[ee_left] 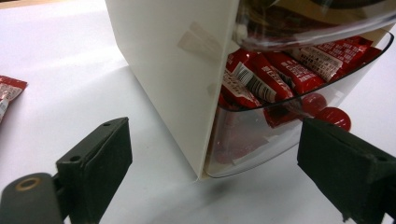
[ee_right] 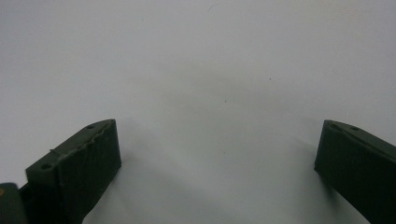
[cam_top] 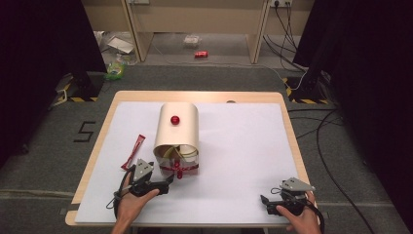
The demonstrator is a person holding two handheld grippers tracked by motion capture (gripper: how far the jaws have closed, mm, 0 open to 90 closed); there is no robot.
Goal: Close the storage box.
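A cream dispenser box (cam_top: 177, 127) with a rounded top and a red knob (cam_top: 175, 120) stands on the white sheet (cam_top: 238, 146). Its clear front bin (ee_left: 261, 135) holds several red packets (ee_left: 275, 74). One red packet (cam_top: 134, 151) lies loose on the sheet to the left of the box. My left gripper (cam_top: 167, 184) is open at the box's front left corner. In the left gripper view (ee_left: 215, 172) that corner stands between its jaws, apart from both. My right gripper (cam_top: 267, 204) rests open near the front right edge, with only bare sheet between its jaws (ee_right: 217, 158).
Red round pieces (ee_left: 334, 116) sit at the front of the clear bin. The wooden table (cam_top: 97, 146) shows around the sheet. Beyond the table lie cables (cam_top: 321, 131), a red can (cam_top: 201, 54) and litter on the floor, with tripod feet at both sides.
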